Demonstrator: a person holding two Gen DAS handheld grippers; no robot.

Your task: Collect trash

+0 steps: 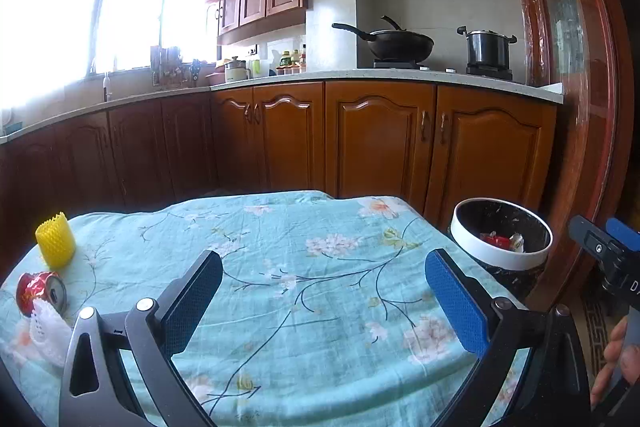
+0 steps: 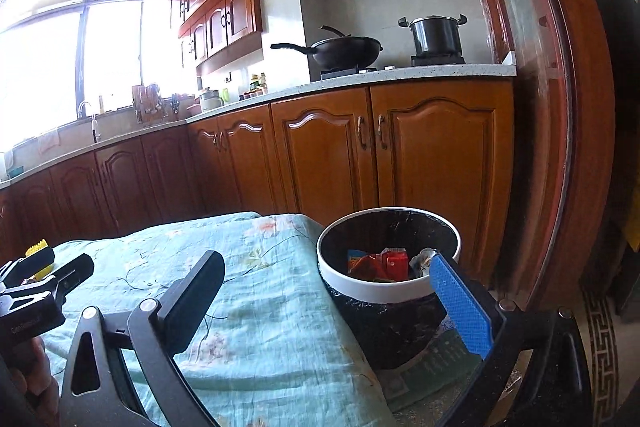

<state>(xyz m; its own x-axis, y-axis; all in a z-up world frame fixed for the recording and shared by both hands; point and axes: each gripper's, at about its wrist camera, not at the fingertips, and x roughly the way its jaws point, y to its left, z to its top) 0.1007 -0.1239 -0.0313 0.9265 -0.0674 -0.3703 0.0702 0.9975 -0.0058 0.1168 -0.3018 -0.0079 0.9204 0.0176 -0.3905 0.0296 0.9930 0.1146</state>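
A crushed red can (image 1: 40,291) lies at the table's left edge, with white foam netting (image 1: 48,331) in front of it and a yellow foam net sleeve (image 1: 55,243) standing behind it. A white-rimmed bin with a black liner (image 1: 502,233) stands off the table's right edge and holds red wrappers (image 2: 384,263). My left gripper (image 1: 322,291) is open and empty over the middle of the floral cloth (image 1: 300,267). My right gripper (image 2: 326,293) is open and empty, at the table's right edge beside the bin (image 2: 388,255).
Brown kitchen cabinets (image 1: 360,143) and a counter with a wok (image 1: 400,45) and a pot (image 1: 488,51) run behind the table. A wooden door frame (image 1: 592,107) stands at the right. The right gripper's body shows at the left wrist view's right edge (image 1: 608,251).
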